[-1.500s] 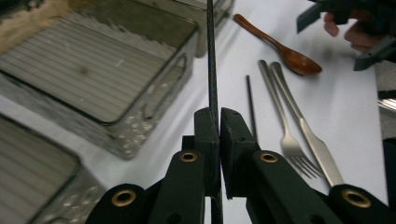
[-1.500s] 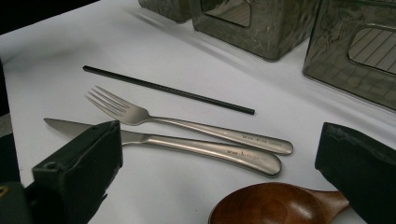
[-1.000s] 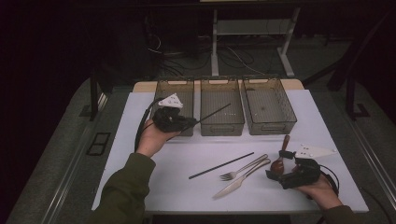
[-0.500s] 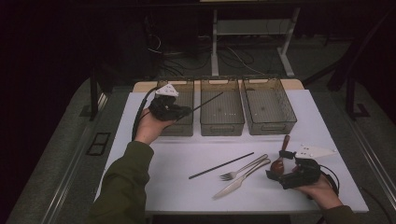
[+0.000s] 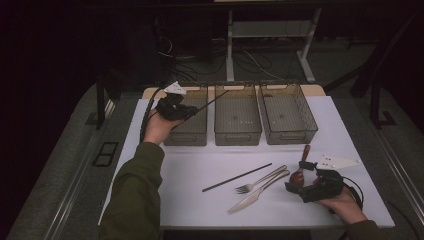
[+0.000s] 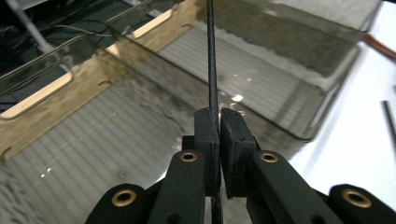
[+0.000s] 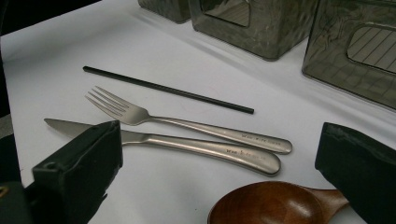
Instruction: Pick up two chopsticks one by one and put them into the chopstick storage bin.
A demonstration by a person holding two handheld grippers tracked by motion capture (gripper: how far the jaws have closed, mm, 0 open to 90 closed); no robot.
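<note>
I see the thin black chopstick (image 5: 207, 104), a straight matte rod, pinched near one end. It slants up and to the right, its free tip reaching over the rims between the left clear plastic bin (image 5: 192, 131) and the middle bin (image 5: 237, 132).

Bins: three bins (image 5: 238, 114) side by side at the table's (image 5: 190, 210) far edge
Chopstick (image 5: 237, 177): left of fork (image 5: 262, 179)
Knife (image 5: 257, 192): just before fork
Spoon (image 5: 300, 170): right of fork
</note>
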